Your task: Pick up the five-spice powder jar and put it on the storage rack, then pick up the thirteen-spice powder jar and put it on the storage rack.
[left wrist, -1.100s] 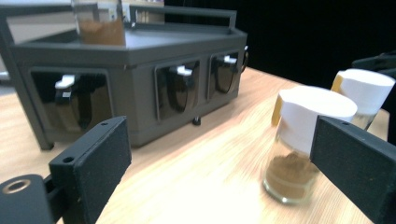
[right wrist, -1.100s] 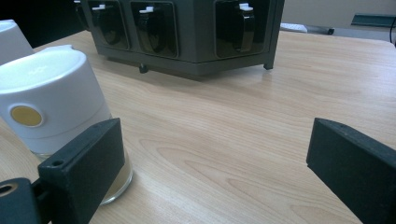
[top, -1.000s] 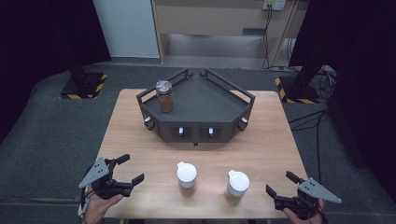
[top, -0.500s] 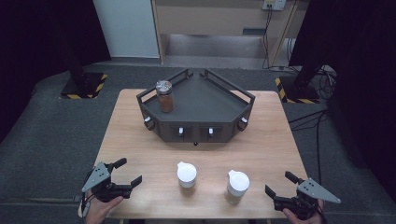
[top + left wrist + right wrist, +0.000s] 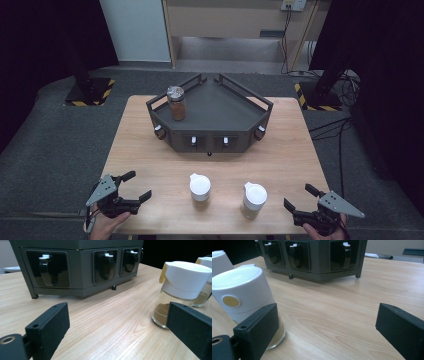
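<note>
Your left gripper [image 5: 134, 185] sits at the near left corner of the wooden table [image 5: 150, 155], its jaws spread wide and holding nothing; in the left gripper view the two black jaws frame bare wood, and the left white-capped spice jar [image 5: 183, 290] stands just beyond the right-hand jaw, apart from it; that jar holds brown powder low in its glass, and a yellow tab shows at the edge of its cap. In the high view the same jar [image 5: 200, 186] stands near the front edge, with the second white-capped jar [image 5: 254, 199] just to its right; between them is a clear gap. Behind both, at the middle of the table, stands the dark corner rack [image 5: 235, 117], with a metal-lidded jar of brown spice [image 5: 176, 102] upright at its left end. Your right gripper [image 5: 301, 197] rests at the near right corner, jaws equally wide and empty; in the right gripper view the second jar [image 5: 244, 300] stands close by the left-hand jaw, whether touching I cannot tell; a round yellow dot marks its cap. No readable writing appears on either jar.
</note>
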Action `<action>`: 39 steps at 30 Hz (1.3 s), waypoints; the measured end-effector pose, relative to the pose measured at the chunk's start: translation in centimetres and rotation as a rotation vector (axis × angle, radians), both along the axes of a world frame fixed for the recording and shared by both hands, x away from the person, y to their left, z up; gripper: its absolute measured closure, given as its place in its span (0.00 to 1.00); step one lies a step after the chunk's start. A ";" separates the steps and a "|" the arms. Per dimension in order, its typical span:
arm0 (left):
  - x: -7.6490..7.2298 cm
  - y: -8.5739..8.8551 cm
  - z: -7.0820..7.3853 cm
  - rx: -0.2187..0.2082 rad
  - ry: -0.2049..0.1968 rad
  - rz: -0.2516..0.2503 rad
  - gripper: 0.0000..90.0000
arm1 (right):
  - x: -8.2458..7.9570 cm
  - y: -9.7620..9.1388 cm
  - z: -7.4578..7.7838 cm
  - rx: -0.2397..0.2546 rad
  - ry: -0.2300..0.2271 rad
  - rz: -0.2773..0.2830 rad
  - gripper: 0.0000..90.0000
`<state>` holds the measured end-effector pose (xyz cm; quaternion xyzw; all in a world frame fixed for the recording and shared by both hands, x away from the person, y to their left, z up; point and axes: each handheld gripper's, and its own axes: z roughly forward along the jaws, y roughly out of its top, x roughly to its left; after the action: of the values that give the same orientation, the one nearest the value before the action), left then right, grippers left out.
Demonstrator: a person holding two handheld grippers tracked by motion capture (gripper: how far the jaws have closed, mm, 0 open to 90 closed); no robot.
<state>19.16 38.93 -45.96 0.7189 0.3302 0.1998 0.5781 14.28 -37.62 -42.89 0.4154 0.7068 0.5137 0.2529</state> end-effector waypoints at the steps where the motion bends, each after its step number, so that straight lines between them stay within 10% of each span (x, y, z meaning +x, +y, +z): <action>1: 0.0 0.0 0.0 0.002 0.001 -0.003 0.04 | 0.0 0.0 0.0 0.001 0.000 0.000 0.05; 22: 0.2 -0.1 0.0 0.003 0.014 -0.011 0.04 | -0.3 0.1 0.4 0.009 -0.019 -0.008 0.04; 39: 0.4 0.0 0.1 0.004 0.028 -0.016 0.05 | -0.4 1.1 4.7 0.035 -0.054 0.050 0.04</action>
<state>19.53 38.89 -45.88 0.7255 0.3322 0.1858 0.5734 13.93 -36.47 -38.24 0.3881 0.7007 0.5432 0.2516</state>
